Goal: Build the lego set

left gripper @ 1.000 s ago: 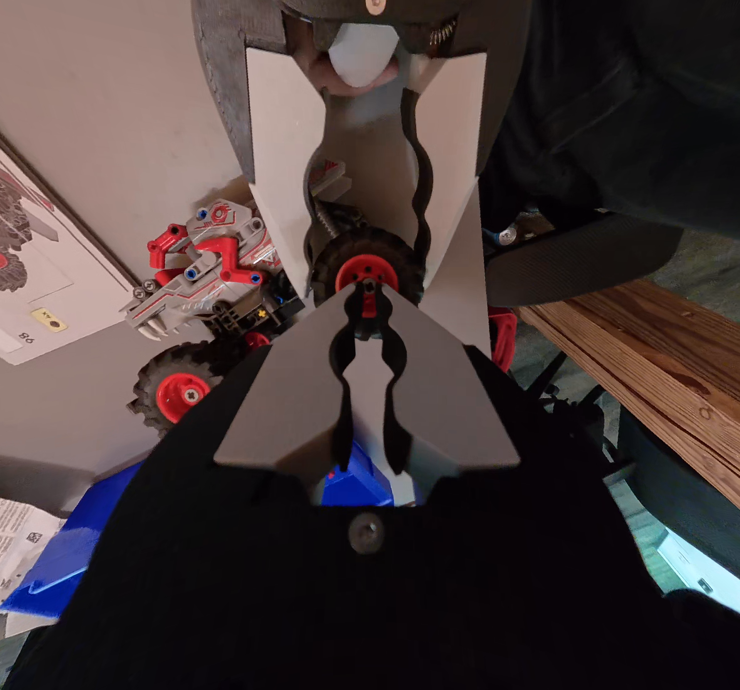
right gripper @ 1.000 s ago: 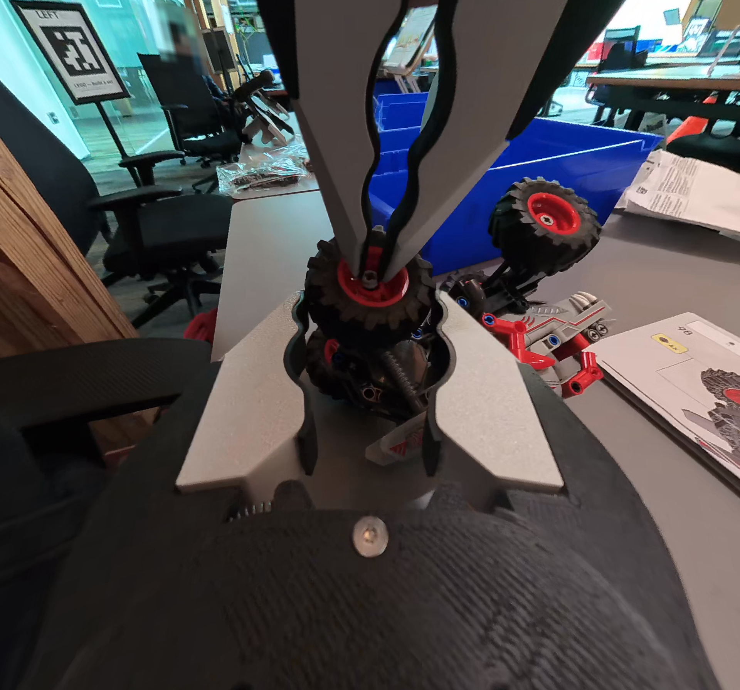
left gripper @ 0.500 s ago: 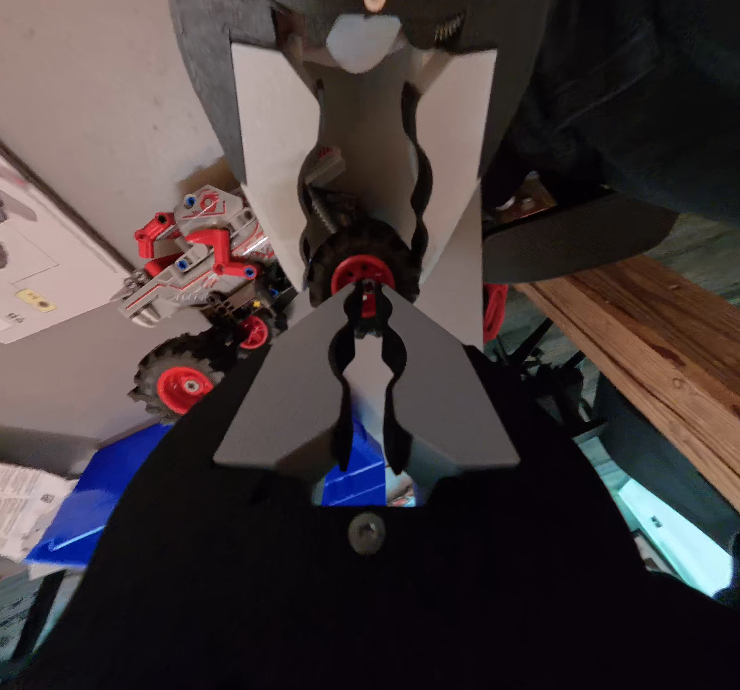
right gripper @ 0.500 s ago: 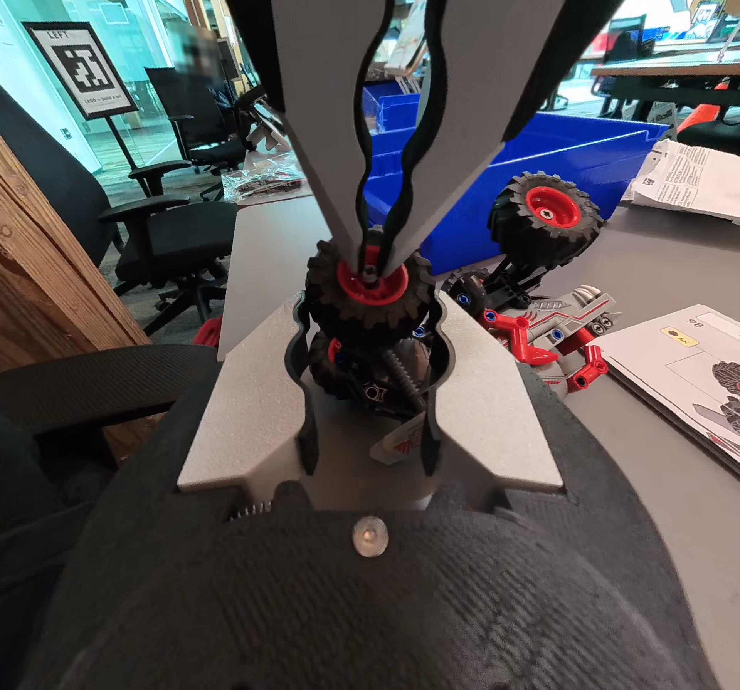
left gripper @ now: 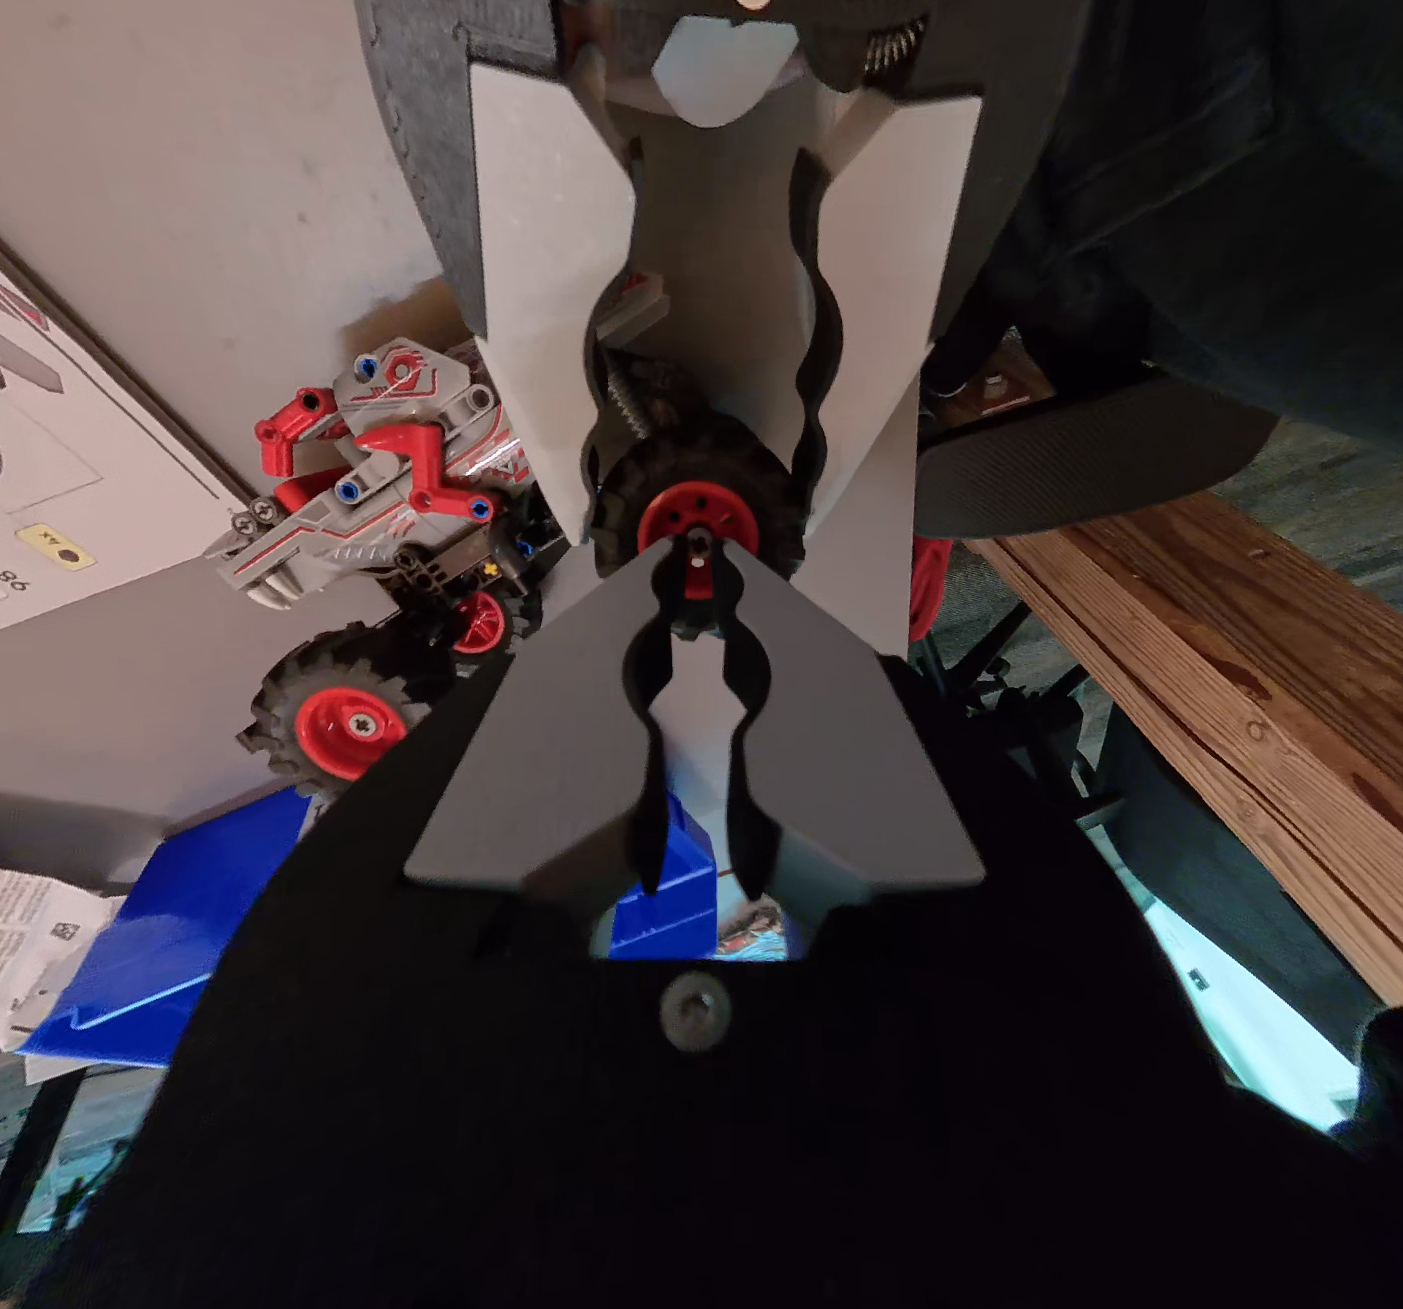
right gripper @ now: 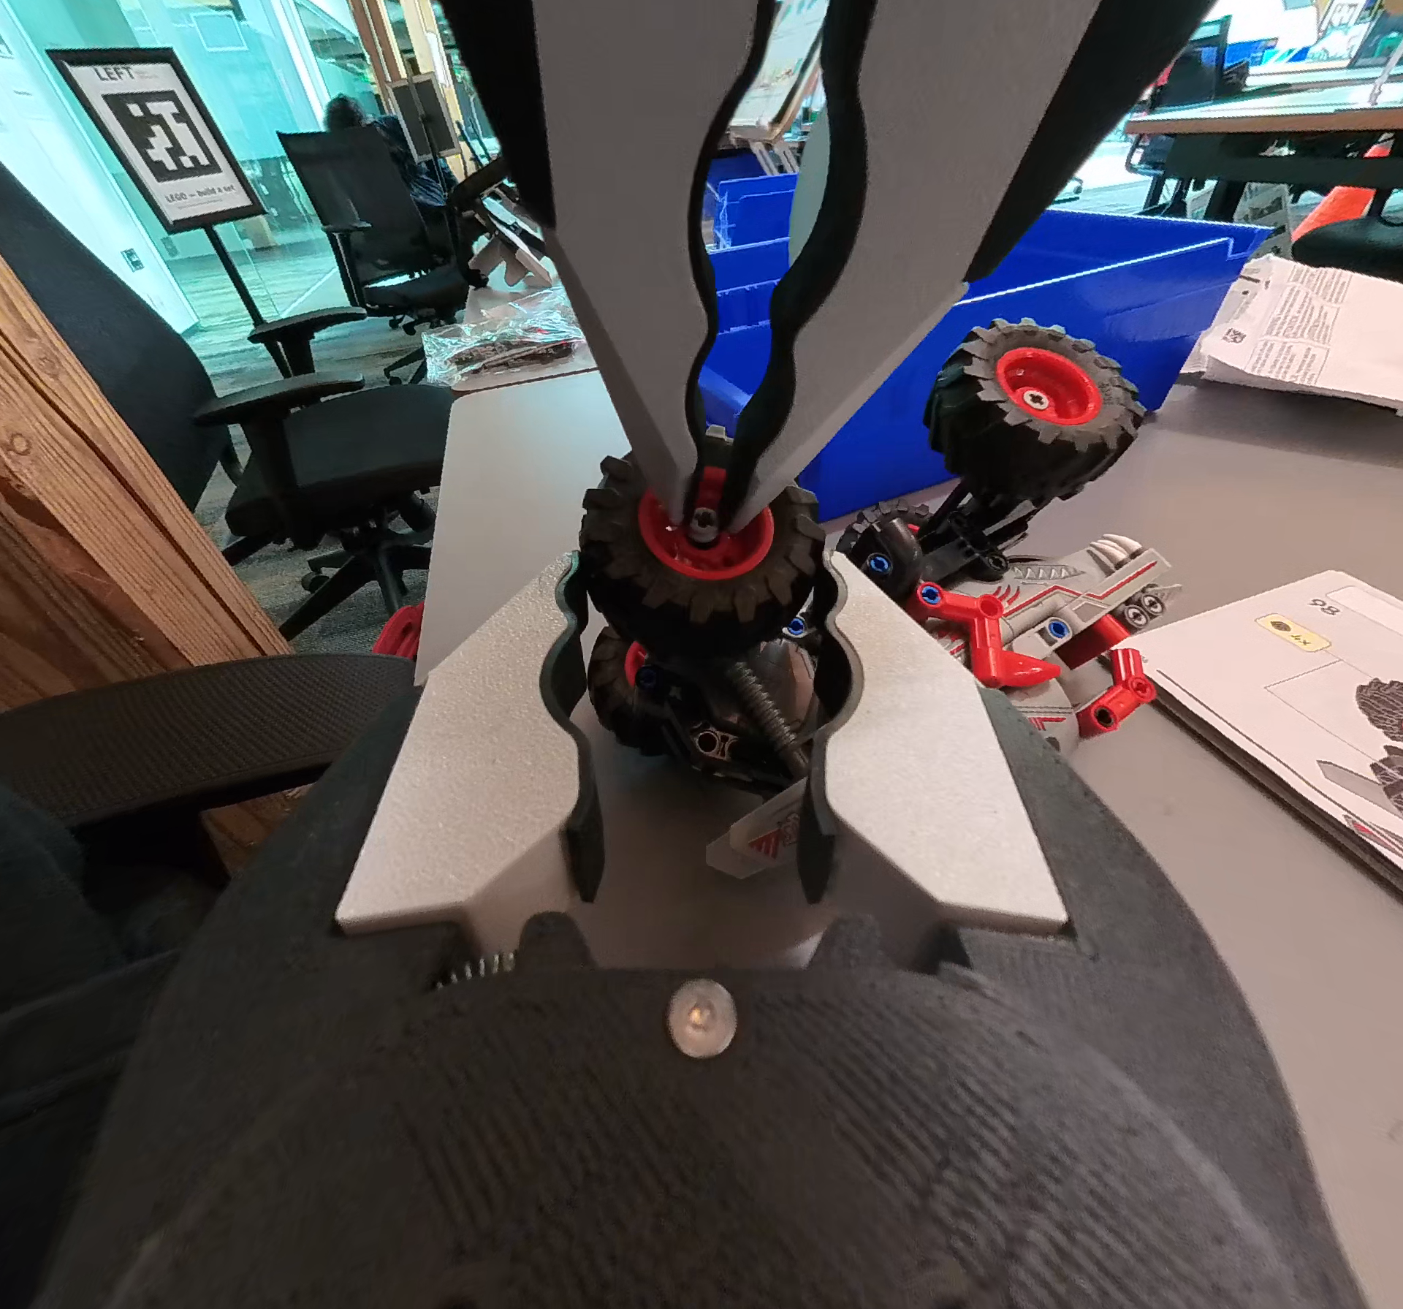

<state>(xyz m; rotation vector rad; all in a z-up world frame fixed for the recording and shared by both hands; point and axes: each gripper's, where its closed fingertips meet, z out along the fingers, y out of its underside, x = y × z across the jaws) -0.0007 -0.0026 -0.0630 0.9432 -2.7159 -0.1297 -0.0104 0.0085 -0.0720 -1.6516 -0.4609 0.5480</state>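
A grey and red lego truck [right gripper: 1048,612] lies on its side on the grey table [right gripper: 516,468]; it also shows in the left wrist view [left gripper: 379,498]. My right gripper [right gripper: 700,574] is shut on one of its wheels [right gripper: 698,589], a black tyre with a red rim, one finger on each side of the tyre. My left gripper [right gripper: 702,513] comes from above, its tips pinched on a small grey pin [right gripper: 704,517] at the wheel's hub. In the left wrist view my left gripper [left gripper: 698,551] meets the same wheel [left gripper: 698,505] between the right gripper's fingers [left gripper: 531,361].
A second wheel [right gripper: 1036,399] sticks up beside a blue bin [right gripper: 1063,300]. An open instruction booklet [right gripper: 1291,673] lies at the right, a paper sheet [right gripper: 1306,331] behind it. A wooden beam [right gripper: 91,513] and an office chair [right gripper: 342,437] stand off the table's left edge. Both grippers' tips are close together, under 4 cm apart.
Both grippers keep their hold at the wheel. The truck and wheel have shifted only slightly in view, and the hub now faces the right wrist camera a little more.
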